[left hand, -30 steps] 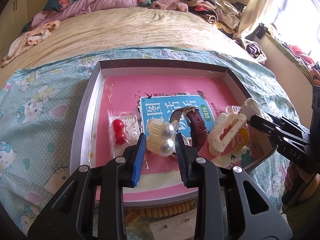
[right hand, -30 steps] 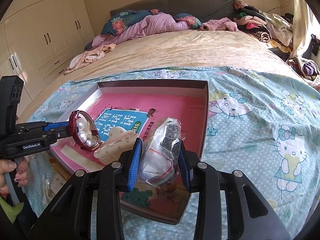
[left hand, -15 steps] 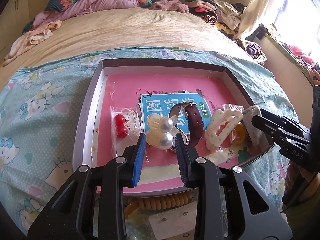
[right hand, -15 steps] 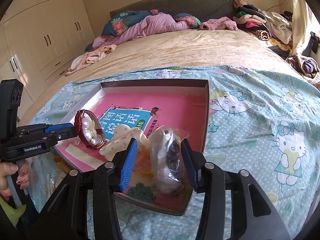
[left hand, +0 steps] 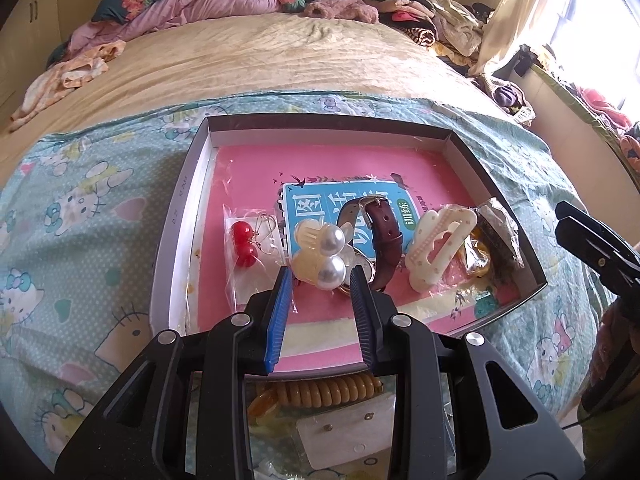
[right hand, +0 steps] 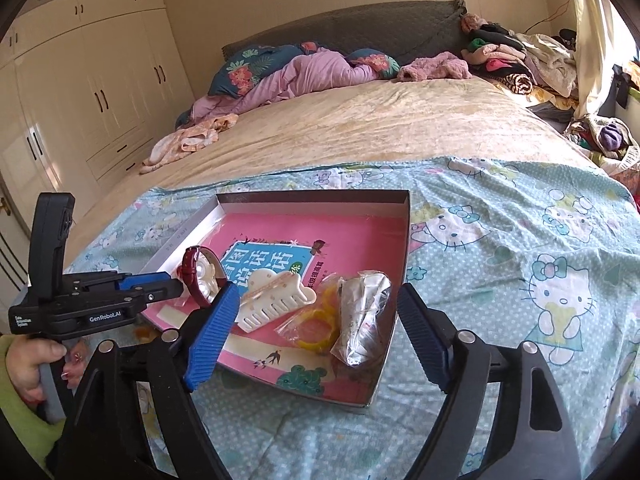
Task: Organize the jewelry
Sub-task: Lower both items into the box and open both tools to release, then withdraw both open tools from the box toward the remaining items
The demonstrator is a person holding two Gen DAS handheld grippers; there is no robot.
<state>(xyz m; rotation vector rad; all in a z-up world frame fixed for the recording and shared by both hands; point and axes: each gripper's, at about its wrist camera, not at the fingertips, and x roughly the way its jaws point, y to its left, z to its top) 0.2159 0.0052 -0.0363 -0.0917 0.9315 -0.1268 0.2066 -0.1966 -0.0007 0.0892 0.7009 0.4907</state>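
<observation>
On the left of the shallow box (left hand: 176,216), which sits on the cartoon-print bedspread (left hand: 80,216), a clear bag with red bead earrings (left hand: 243,242) lies flat on the pink book cover. Next to it the left gripper (left hand: 320,278) has its blue-padded jaws partly parted with a pearl hair clip (left hand: 324,258) between the tips; whether the pads really pinch it or only frame it, I cannot tell. Just behind the clip lies a watch with a dark red strap (left hand: 382,236), touching or nearly touching it. Further right are a cream hair claw (left hand: 436,248), a yellow ring in a clear bag (right hand: 316,326) and a crinkled bag of small pieces (right hand: 360,316) against the box's right wall. The right gripper (right hand: 312,336) stands wide open with nothing in it, its jaws either side of that bag (and apparently a little short of it).

The likely trouble: if the left jaws sit only on the round pearls, the clip could slip or twist out as it lifts, or drag the watch along. The loose bags could also slide out of a shallow pinch
</observation>
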